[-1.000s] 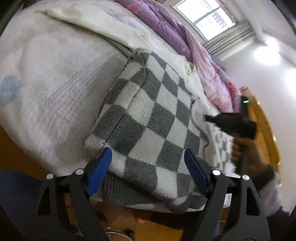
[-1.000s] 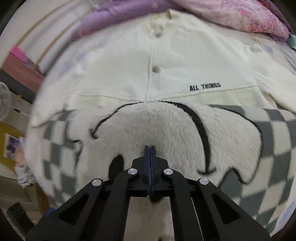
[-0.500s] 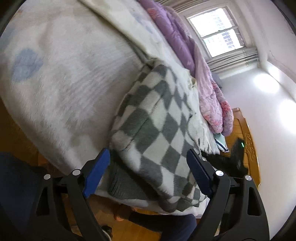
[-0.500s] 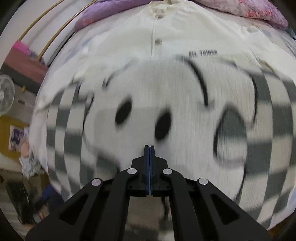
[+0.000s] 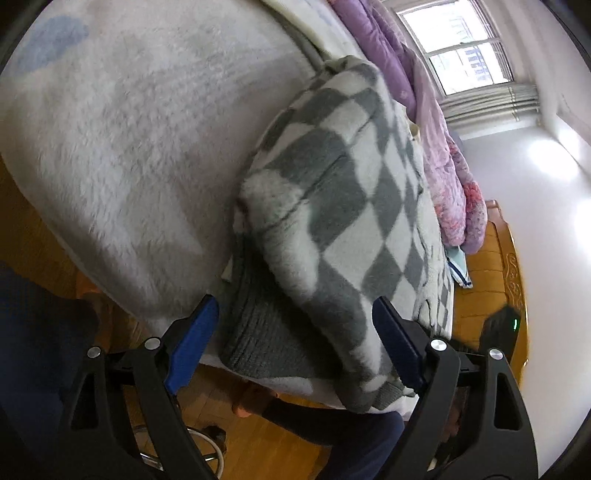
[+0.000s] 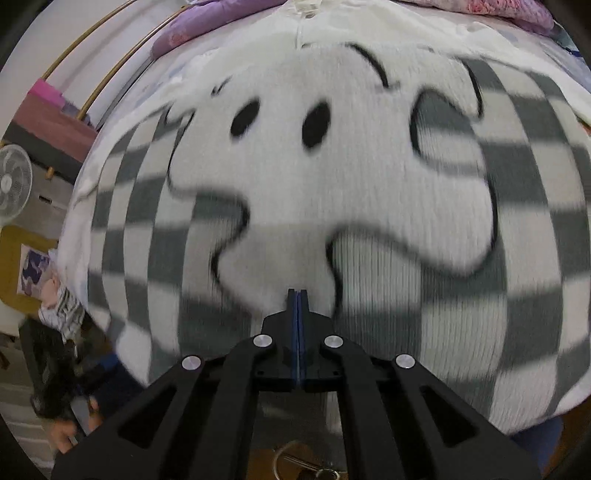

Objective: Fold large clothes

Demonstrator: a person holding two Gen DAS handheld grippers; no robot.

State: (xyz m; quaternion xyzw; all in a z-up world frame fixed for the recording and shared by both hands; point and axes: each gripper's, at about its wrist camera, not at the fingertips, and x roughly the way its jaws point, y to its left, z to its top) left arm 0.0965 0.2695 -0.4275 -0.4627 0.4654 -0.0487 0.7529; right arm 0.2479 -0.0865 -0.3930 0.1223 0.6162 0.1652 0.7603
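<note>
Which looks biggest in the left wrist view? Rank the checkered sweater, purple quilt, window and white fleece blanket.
Largest to smallest as they appear:
1. white fleece blanket
2. checkered sweater, nearly as large but nearest the camera, so this order is unsure
3. purple quilt
4. window, far off, so its true size is unclear

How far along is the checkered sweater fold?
Done: the checkered sweater lies doubled at the bed edge, over the cream cardigan. In hand: nothing; left gripper is open around its folded corner, right gripper is shut, apparently empty. Left: tidying, the cardigan.
</note>
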